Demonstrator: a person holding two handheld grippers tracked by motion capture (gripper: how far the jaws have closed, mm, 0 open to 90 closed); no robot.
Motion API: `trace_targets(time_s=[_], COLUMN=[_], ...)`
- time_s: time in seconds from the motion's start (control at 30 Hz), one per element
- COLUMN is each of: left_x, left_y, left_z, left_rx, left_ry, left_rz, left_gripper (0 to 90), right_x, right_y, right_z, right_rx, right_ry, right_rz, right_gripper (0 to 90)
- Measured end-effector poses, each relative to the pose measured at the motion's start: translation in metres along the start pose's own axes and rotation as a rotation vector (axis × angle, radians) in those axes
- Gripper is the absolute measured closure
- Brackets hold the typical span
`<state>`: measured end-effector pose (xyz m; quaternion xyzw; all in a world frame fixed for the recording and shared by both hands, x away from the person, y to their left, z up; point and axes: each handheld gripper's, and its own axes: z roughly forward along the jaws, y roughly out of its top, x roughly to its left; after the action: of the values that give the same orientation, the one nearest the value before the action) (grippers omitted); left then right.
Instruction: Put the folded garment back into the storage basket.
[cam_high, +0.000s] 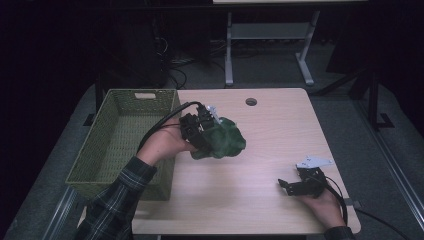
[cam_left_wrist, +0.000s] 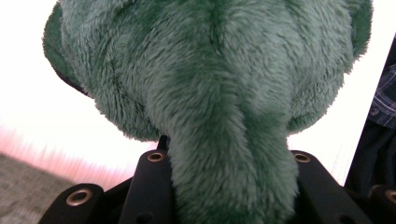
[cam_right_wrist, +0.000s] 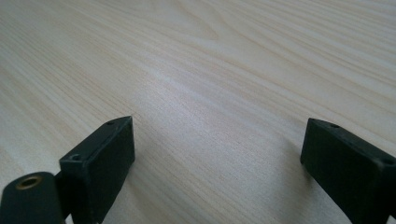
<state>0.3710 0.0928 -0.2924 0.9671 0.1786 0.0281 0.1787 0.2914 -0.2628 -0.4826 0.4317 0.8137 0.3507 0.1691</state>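
Basket (cam_high: 125, 145) at the left edge of the desk (cam_high: 260, 150), plush toy (cam_high: 222, 139) at frame centre just right of the basket, held above the desk in the left tool (cam_high: 200, 131), right tool (cam_high: 300, 184) on the desk at lower right, well apart

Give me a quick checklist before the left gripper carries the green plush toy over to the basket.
1. Left gripper shut on the green plush toy: ok, fur pinched between its jaws.
2. Toy lifted clear of the table: cannot tell.
3. Basket has room: ok, nothing seen inside.
4. Path leftward to the basket: ok, nothing between.
5. Right gripper out of the way: ok, open, low over the table's near right corner.
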Motion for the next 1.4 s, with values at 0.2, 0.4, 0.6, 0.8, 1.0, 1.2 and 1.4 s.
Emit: trace_targets(time_s=[0.2,0.4,0.6,0.8,1.0,1.2,1.4], left_x=[0.012,0.029,0.045,0.061,0.075,0.09,0.101], left_y=[-0.013,-0.031,-0.051,-0.072,-0.092,-0.115,-0.14], left_z=[-0.018,-0.032,-0.043,-0.051,-0.057,-0.058,-0.052], left_rx=[-0.011,-0.013,-0.034,-0.035,-0.03,-0.007,0.015], left_ry=[0.041,0.068,0.108,0.149,0.21,0.245,0.269], left_rz=[-0.048,-0.109,-0.198,-0.274,-0.356,-0.434,-0.506], left_gripper=[66.4,66.5,66.3,66.3,66.4,66.4,66.3], right_x=[0.0,0.0,0.0,0.0,0.0,0.0,0.0], right_y=[0.0,0.0,0.0,0.0,0.0,0.0,0.0], right_z=[0.0,0.0,0.0,0.0,0.0,0.0,0.0], right_rx=[0.001,0.002,0.002,0.002,0.002,0.002,0.003], right_ry=[0.001,0.001,-0.001,-0.003,-0.004,-0.005,-0.006], right_rz=[0.003,0.005,0.006,0.007,0.007,0.008,0.009], right_gripper=[9.3,9.3,9.3,9.3,9.3,9.3,9.3])
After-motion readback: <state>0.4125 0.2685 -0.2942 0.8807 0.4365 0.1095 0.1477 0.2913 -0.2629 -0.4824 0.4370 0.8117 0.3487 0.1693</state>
